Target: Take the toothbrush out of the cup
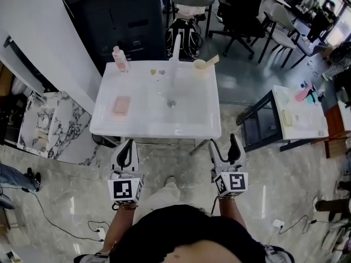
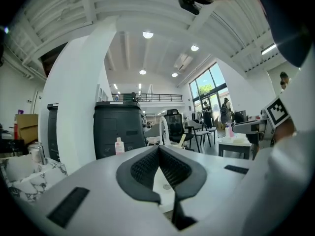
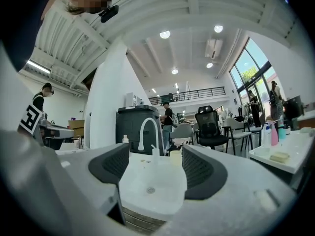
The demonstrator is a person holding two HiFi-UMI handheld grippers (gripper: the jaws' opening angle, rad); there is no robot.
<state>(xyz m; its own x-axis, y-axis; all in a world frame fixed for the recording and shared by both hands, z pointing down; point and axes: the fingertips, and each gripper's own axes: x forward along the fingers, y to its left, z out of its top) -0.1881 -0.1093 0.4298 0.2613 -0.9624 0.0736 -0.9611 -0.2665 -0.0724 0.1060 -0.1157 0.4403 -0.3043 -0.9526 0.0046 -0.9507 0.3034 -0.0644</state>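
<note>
A pale cup [image 1: 200, 66] with a toothbrush [image 1: 211, 60] leaning out of it stands at the back right of the white sink [image 1: 104, 119], beside the faucet [image 1: 174, 52]. Both grippers hang level in front of the sink's near edge, well short of the cup. My left gripper [image 1: 127, 147] has its dark pads pressed together with nothing between them [image 2: 159, 149]. My right gripper [image 1: 224, 147] stands open and empty, its jaws framing the sink [image 3: 152, 191], with the cup [image 3: 175, 157] small and far between them. In the left gripper view only the toothbrush tip [image 2: 182, 138] shows.
A pink bottle [image 1: 119, 58] stands at the sink's back left and a pink soap bar [image 1: 121, 105] lies on its left ledge. A black cabinet [image 1: 120, 21] is behind, office chairs [image 1: 241, 10] at the back, and a low table [image 1: 299, 116] stands to the right.
</note>
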